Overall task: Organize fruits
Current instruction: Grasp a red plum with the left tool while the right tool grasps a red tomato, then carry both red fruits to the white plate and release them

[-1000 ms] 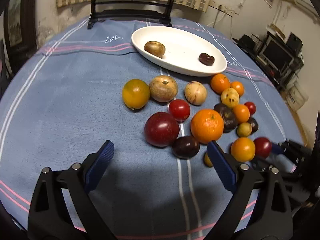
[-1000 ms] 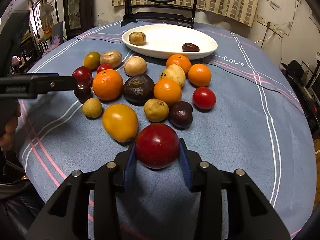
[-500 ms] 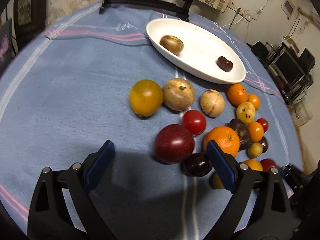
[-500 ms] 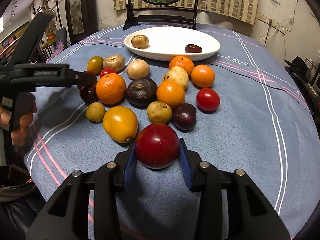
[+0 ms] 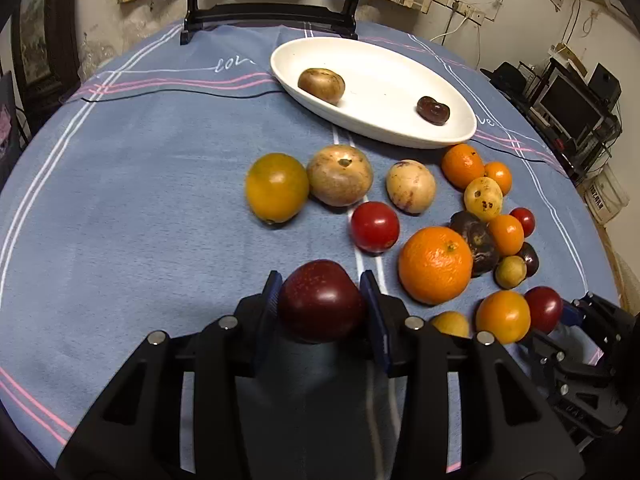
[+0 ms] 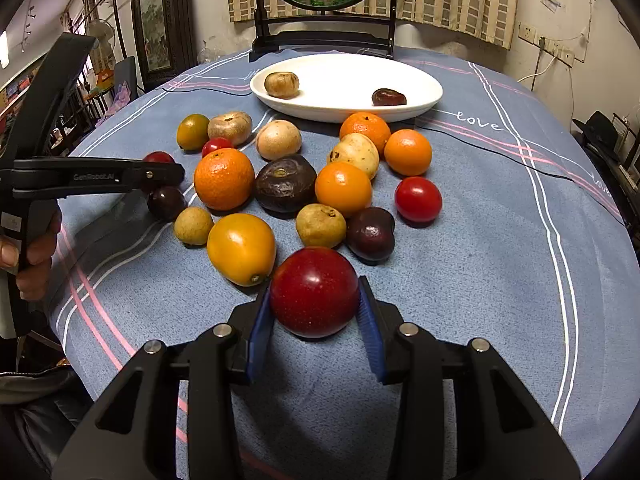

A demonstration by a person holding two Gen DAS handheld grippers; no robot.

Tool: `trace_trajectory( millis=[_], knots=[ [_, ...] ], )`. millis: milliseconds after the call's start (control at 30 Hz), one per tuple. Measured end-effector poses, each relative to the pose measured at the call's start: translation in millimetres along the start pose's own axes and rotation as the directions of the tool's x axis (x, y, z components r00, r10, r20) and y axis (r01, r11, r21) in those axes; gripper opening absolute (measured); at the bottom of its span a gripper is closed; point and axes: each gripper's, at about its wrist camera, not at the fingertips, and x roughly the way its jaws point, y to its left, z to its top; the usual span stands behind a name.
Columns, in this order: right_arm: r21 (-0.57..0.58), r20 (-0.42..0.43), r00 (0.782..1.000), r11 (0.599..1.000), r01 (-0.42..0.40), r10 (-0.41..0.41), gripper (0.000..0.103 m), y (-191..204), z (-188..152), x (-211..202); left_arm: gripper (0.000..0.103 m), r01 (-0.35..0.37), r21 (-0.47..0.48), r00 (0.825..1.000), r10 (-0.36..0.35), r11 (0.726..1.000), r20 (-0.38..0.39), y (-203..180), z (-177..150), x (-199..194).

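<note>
Fruit (image 5: 320,300) in left claw (image 5: 322,304), its underside hidden by claw body.

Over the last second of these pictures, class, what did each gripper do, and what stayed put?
The left gripper, open a second ago and short of the fruit, moved forward and closed on the dark red plum. The right gripper kept its grip on the red apple throughout. The white plate still holds the same two fruits, and the loose fruit on the blue tablecloth looks unmoved.
</note>
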Motion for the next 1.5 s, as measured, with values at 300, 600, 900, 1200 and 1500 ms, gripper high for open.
trace_trajectory(
  millis=[300,600,900,1200,1500],
  knots=[
    [0.010,0.023,1.000,1.000,0.002,-0.002,0.041,-1,-1,-5,0.041,-0.034,0.008,0.999,0.034,0.999,0.018,11,-7,-8],
    [0.067,0.089,0.996,0.998,0.005,-0.011,0.041,-15,4,-27,0.041,-0.032,0.026,0.995,0.030,0.999,0.092,13,3,-40],
    [0.005,0.225,0.972,0.998,0.063,-0.063,0.041,-22,62,-54,0.041,-0.037,0.107,0.982,0.016,0.994,0.190,-10,48,-62],
    [-0.102,0.246,0.964,0.986,0.132,-0.104,0.041,-18,148,1,0.041,-0.077,0.142,0.977,0.046,0.987,0.211,-29,137,-18],
    [-0.076,0.091,0.987,0.988,0.138,-0.131,0.041,-46,206,94,0.041,-0.080,0.133,0.993,0.068,0.988,0.097,-32,202,67]
  ],
)
